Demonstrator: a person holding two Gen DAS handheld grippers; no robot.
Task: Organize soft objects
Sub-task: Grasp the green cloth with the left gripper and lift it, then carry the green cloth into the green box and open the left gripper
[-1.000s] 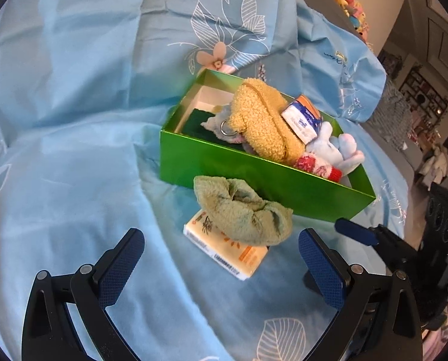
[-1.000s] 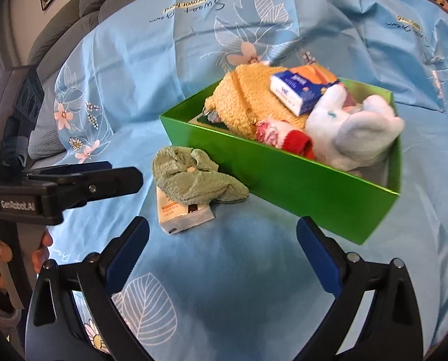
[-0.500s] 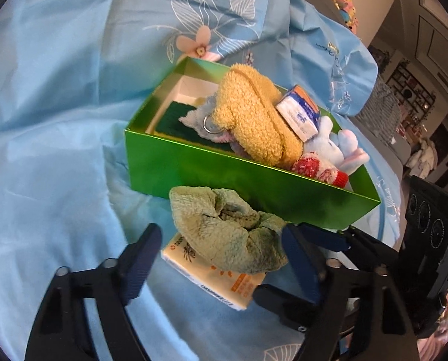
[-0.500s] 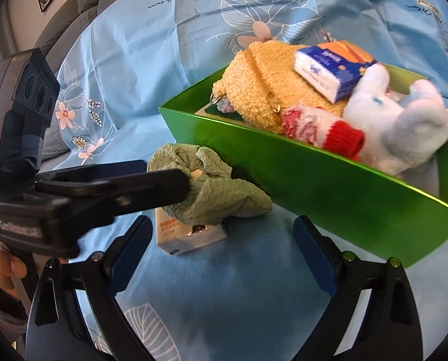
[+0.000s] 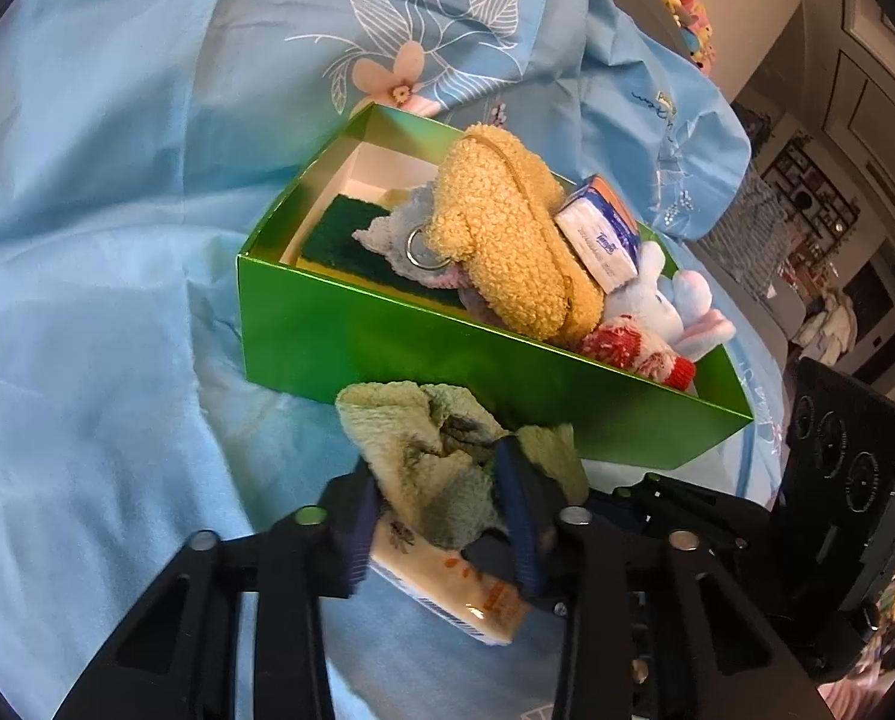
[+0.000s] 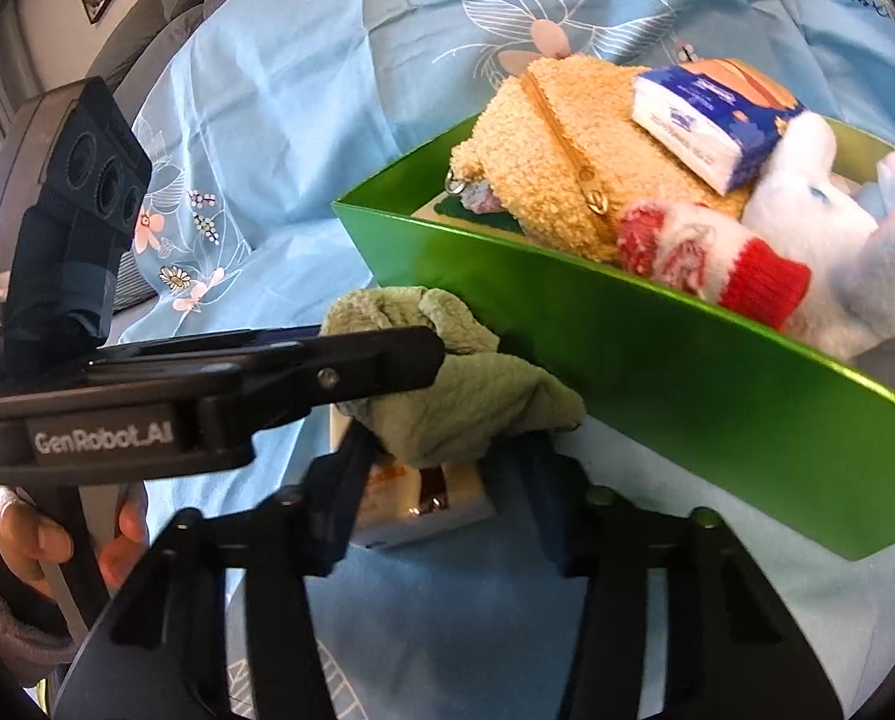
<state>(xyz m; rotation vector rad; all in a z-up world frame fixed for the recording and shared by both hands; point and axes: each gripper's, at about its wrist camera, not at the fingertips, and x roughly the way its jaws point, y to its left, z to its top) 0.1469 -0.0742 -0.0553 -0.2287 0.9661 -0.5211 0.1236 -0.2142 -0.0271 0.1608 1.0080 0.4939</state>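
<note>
A crumpled green cloth [image 5: 429, 456] lies on a pale tissue pack [image 5: 447, 594] in front of a green box [image 5: 423, 354]. My left gripper [image 5: 441, 516] is shut on the cloth. In the right wrist view my right gripper [image 6: 453, 492] has its jaws narrowed around the tissue pack [image 6: 429, 498] under the green cloth [image 6: 465, 396]; whether they press on it I cannot tell. The green box [image 6: 657, 378] holds a yellow fuzzy pouch [image 5: 507, 228], a blue tissue pack [image 5: 603, 234], a white plush [image 5: 669, 306], a red-white sock [image 5: 639, 354] and a dark green sponge [image 5: 351, 240].
Everything rests on a light blue printed sheet [image 5: 105, 300] with folds. The left gripper's body [image 6: 165, 396] crosses the left of the right wrist view, with a hand [image 6: 39, 534] below it. Room furniture shows at the far right of the left wrist view.
Both grippers moved in toward the cloth and pack. The left gripper's jaws closed onto the green cloth. The right gripper's jaws narrowed around the tissue pack.
</note>
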